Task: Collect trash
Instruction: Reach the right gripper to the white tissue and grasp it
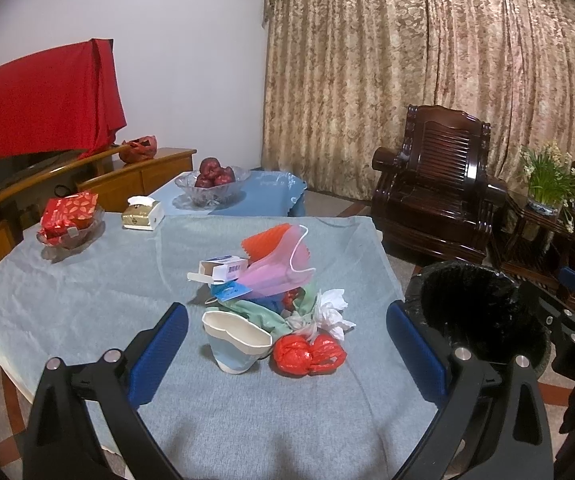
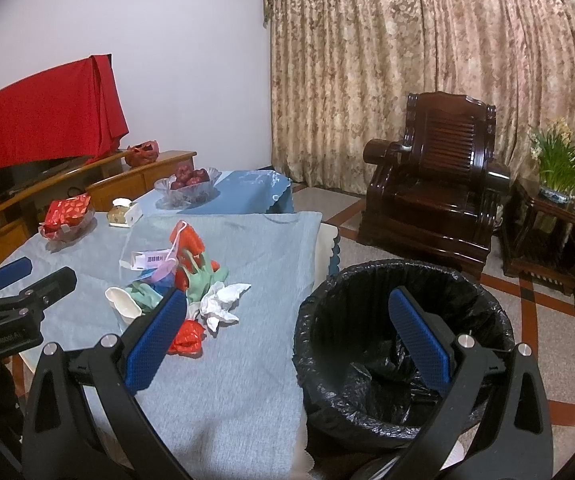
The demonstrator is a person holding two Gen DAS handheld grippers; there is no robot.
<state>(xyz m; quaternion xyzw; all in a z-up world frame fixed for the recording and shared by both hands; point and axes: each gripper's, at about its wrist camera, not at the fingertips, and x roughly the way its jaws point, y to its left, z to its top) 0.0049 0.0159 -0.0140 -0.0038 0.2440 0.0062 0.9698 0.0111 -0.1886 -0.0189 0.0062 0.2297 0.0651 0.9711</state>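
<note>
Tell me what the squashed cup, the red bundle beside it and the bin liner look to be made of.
The squashed cup looks like paper: matte white rim bent flat, pale blue wall creased. The red bundle seems to be thin plastic film, glossy and crinkled, knotted in the middle. The bin liner is likely black plastic sheet, shiny with wrinkled folds over the rim.

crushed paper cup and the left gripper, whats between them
Nothing: in the left wrist view only bare tablecloth lies between the open left gripper and the paper cup.
</note>
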